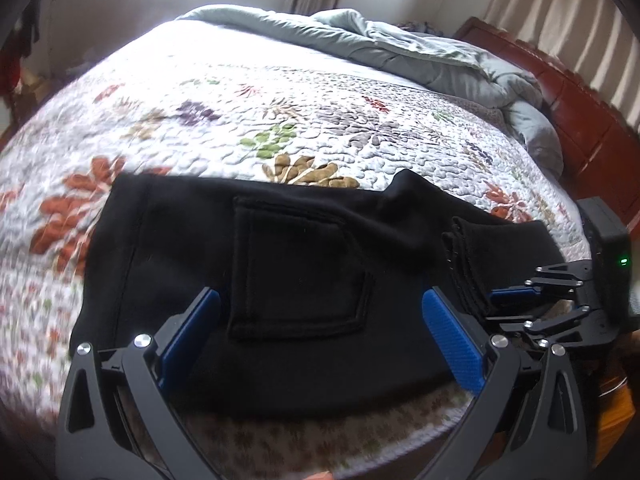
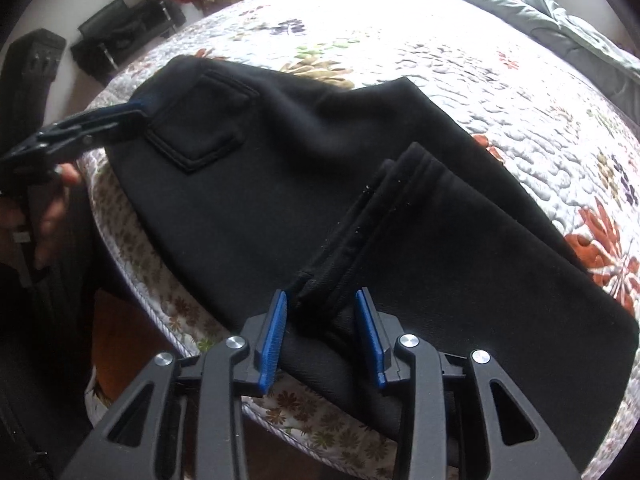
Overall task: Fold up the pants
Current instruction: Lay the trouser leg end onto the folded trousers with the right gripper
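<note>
Black pants (image 1: 304, 272) lie partly folded near the front edge of a bed (image 1: 280, 128) covered in a floral quilt, the leg ends doubled back over the seat and the back pocket (image 1: 298, 268) facing up. The fold of the legs looks just laid, and the step in hand appears to be the release of the cuffs (image 2: 352, 236) before the next fold.

The right tool (image 2: 322, 326) points steeply down at the cuffs, its blue pads parted either side of the stacked hems; the cloth sits between the pads, and neither seems to press on it, though the near end of the hems is hard to read against the black fabric. The left tool (image 1: 320, 332) hangs wide open above the pocket area, holding nothing. In the right wrist view the left tool (image 2: 138, 110) shows at the waistband side, its tips just beside the pocket (image 2: 200, 128), a hand (image 2: 52, 204) behind it.

A grey duvet (image 1: 420, 48) is bunched at the far side of the bed, well apart from the pants.

The next move likely calls for each tool to take an edge of the doubled bundle, at the waist end or the folded end, and carry it across without dragging the cuffs out of line.
</note>
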